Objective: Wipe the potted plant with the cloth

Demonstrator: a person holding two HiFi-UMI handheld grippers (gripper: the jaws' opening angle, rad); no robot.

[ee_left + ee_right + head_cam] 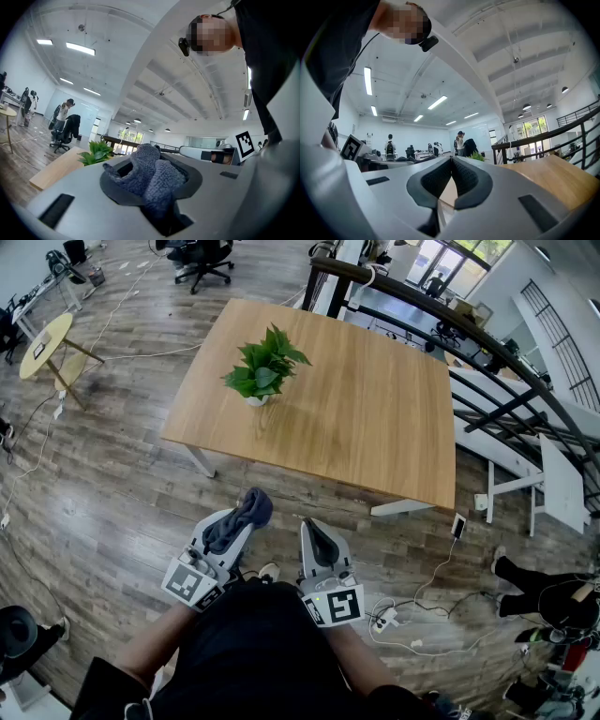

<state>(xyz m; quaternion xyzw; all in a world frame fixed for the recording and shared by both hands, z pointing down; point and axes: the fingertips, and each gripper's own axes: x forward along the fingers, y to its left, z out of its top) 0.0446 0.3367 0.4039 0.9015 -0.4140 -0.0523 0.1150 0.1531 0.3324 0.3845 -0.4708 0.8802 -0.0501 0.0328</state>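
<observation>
– Two grippers being logged. What is the left gripper (242, 518) doing?
– Clamping the bunched cloth (150, 176), readying it for wiping.
– Right gripper (451, 168)?
– Idling, jaws pressing together, carrying nothing.
– Potted plant (265, 369)?
– Standing well ahead of both, on the table (375, 418).

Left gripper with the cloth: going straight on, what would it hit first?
Probably the wooden table's near edge, though height is unclear. The left gripper and its cloth aim slightly right of the potted plant.

L gripper (242, 521) level, clamped on cloth (151, 174), R gripper (313, 527) level, jaws together, empty
</observation>
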